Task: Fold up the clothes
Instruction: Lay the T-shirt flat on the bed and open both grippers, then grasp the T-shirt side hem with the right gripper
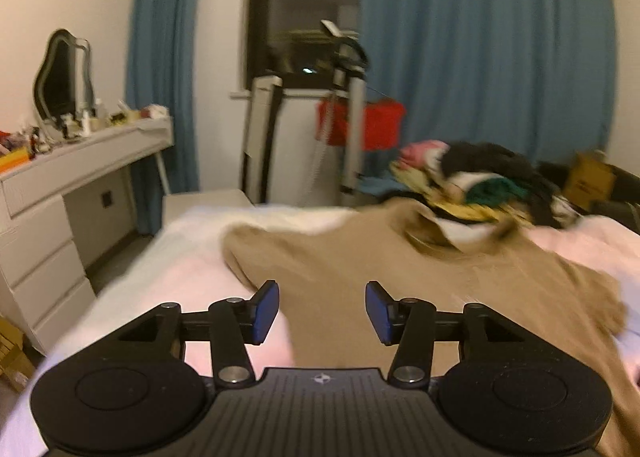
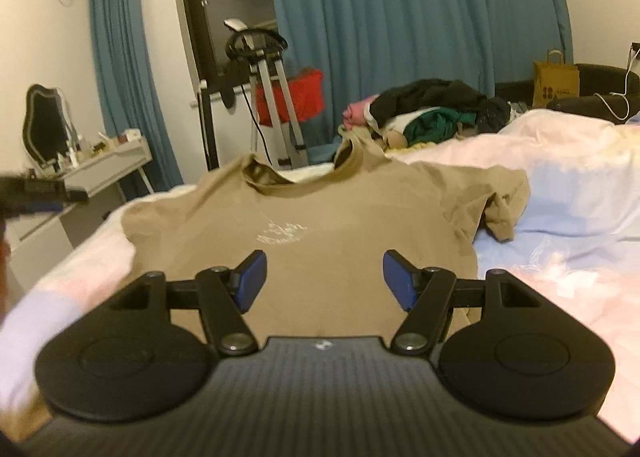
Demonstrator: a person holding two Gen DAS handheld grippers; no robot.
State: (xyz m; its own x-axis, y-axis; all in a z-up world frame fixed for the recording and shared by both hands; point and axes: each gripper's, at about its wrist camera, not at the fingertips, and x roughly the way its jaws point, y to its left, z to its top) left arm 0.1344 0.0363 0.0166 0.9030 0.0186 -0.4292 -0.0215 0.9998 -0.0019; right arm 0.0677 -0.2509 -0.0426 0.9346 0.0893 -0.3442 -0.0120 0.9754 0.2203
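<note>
A: On the bed [image 2: 560, 193] a tan T-shirt [image 2: 320, 217] lies spread flat, print up, one sleeve rumpled.

B: Soft, limp cotton; pinch it at shoulder and hem. Left tool [image 1: 322, 311] and right tool [image 2: 324, 281] both stand apart, holding nothing.

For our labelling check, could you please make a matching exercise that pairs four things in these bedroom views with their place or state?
Column one:
1. tan T-shirt
2. pile of mixed clothes
3. wavy-framed mirror
4. brown paper bag

Column two:
A. standing on the white dresser by the wall
B. spread out on the bed, print side up, neck opening away from the grippers
C. heaped at the far end of the bed, unfolded
D. upright beyond the bed, at the far right, in front of the blue curtain

Pairs: 1-B, 2-C, 3-A, 4-D
</note>
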